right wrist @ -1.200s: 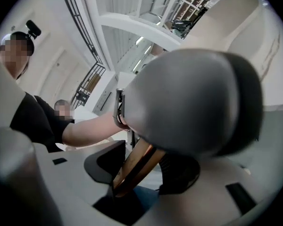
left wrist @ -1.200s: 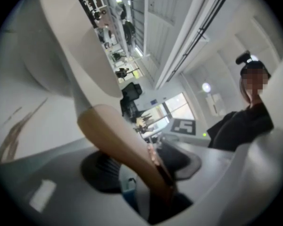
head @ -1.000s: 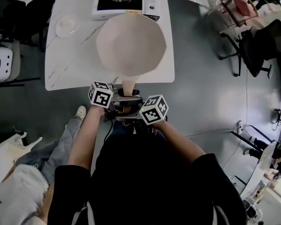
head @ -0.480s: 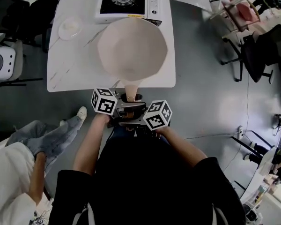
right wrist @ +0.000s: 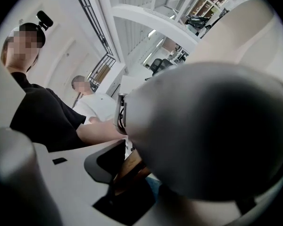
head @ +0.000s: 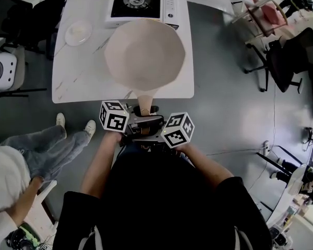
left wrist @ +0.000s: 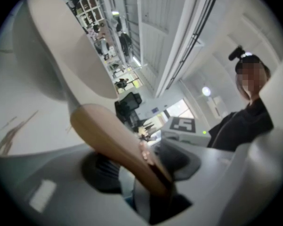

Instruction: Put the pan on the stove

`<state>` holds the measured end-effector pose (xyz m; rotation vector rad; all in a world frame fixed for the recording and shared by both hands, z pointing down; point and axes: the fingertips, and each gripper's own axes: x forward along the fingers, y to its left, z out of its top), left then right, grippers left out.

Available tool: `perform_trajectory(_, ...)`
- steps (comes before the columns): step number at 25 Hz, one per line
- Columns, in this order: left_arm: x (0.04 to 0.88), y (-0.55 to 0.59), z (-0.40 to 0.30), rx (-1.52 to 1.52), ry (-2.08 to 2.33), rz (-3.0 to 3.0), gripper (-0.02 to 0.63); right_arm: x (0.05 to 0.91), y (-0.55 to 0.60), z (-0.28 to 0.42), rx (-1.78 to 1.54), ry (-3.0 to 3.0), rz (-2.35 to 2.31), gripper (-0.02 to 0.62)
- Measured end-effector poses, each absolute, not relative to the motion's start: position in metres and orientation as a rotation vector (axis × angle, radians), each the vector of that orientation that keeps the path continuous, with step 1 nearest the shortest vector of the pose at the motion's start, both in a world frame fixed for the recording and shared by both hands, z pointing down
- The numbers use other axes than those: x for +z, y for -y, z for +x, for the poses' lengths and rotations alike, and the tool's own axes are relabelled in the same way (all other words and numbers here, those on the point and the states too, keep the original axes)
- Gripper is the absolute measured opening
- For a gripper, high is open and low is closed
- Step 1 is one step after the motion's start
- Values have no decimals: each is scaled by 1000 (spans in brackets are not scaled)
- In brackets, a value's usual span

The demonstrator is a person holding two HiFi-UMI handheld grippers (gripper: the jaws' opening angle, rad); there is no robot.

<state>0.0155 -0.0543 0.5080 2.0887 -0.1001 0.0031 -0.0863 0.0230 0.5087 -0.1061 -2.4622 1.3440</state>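
Note:
A large beige pan (head: 144,53) hangs above the near half of the white table (head: 75,77), its tan handle (head: 144,97) pointing toward me. Both grippers hold that handle just off the table's front edge. My left gripper (head: 135,112) is shut on the handle (left wrist: 118,147), with the pan bowl (left wrist: 61,55) rising beyond. Beside it, my right gripper (head: 150,126) also clamps the handle (right wrist: 129,166); a grey gripper body hides much of that view. The black-topped stove (head: 141,1) sits at the table's far edge, beyond the pan.
A small white dish (head: 78,33) lies on the table left of the stove. A person's legs (head: 52,145) stand at the lower left near a white appliance (head: 1,71). Black chairs (head: 284,61) and a pink seat (head: 268,9) stand to the right.
The pan stays held over the table, shifted only slightly. The person at the left has stepped away to the left. The stove shows more fully at the top.

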Motion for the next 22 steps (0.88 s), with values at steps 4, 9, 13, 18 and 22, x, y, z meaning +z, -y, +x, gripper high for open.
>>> perform_trajectory(4, 490, 55, 17, 21, 105, 2134, 241, 493, -23, -85, 1292, 2470, -123, 207)
perform_trajectory(9, 460, 71, 22, -35, 145, 2165, 242, 467, -10, -75, 1219, 2485, -149, 207)
perform_trajectory(13, 442, 92, 27, -53, 193, 2193, 243, 451, 8, -68, 1158, 2505, -183, 207)
perform_trajectory(18, 424, 121, 33, -43, 234, 2217, 244, 434, 33, -61, 1129, 2518, -222, 207)
perform_trajectory(22, 411, 149, 37, -89, 267, 2211, 247, 421, 60, -53, 1122, 2528, -263, 209)
